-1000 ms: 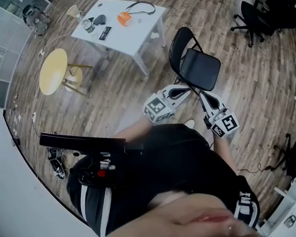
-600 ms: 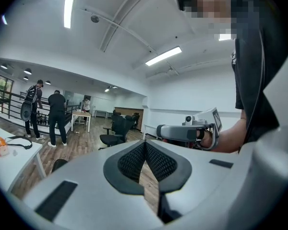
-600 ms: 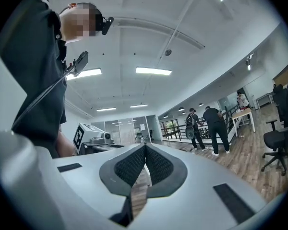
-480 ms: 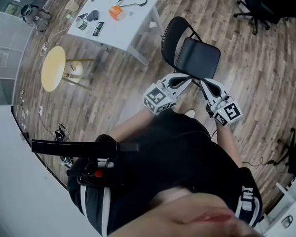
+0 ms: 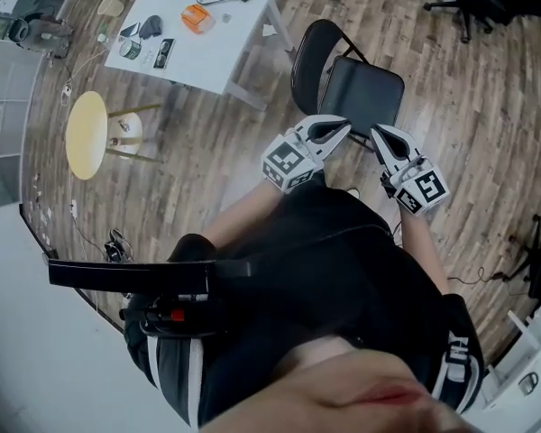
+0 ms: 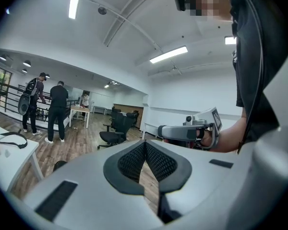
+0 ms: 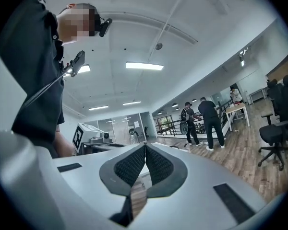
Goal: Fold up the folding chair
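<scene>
Chair: black metal folding chair, unfolded, just ahead.
Jaws: left gripper, right gripper closed, empty, equally near.

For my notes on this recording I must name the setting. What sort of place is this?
Probably an open-plan office or lab: rolling office chairs stand on a wood-plank floor, with a white table and ceiling strip lights.
</scene>
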### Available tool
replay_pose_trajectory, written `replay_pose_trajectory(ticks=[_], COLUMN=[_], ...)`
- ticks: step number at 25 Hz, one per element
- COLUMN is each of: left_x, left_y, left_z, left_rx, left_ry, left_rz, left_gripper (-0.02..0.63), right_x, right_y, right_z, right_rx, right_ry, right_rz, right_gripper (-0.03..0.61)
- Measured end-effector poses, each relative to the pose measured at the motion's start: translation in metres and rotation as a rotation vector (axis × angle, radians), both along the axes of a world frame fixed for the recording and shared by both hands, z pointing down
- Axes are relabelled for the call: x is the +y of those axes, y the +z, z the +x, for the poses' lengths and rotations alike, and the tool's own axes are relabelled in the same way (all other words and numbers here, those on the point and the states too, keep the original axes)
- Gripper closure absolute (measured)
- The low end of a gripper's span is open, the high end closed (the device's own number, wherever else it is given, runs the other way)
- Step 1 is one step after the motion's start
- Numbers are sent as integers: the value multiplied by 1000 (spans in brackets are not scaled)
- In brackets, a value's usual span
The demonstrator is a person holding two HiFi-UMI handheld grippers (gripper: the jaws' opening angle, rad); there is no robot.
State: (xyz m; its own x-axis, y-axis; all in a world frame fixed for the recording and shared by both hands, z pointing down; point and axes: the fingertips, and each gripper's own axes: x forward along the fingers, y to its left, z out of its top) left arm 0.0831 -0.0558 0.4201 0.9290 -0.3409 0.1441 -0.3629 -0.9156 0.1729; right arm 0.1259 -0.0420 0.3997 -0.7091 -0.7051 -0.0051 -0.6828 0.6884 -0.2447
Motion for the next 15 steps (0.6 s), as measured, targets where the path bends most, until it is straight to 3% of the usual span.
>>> replay_pose_trajectory(ticks=[8,15], left_x=[-105,-178], left_y=[19,70], left_z=[-28,-54], left_rx=[-11,-97], left_ry=[73,89], left_rz=[-50,-141], left_gripper=[607,607], right_x=[-95,-151], right_y=[34,97], right_z=[-15,5], right_rx=[38,15], right_ry=[104,214], right_rz=[-96,-255], right_gripper=[568,566])
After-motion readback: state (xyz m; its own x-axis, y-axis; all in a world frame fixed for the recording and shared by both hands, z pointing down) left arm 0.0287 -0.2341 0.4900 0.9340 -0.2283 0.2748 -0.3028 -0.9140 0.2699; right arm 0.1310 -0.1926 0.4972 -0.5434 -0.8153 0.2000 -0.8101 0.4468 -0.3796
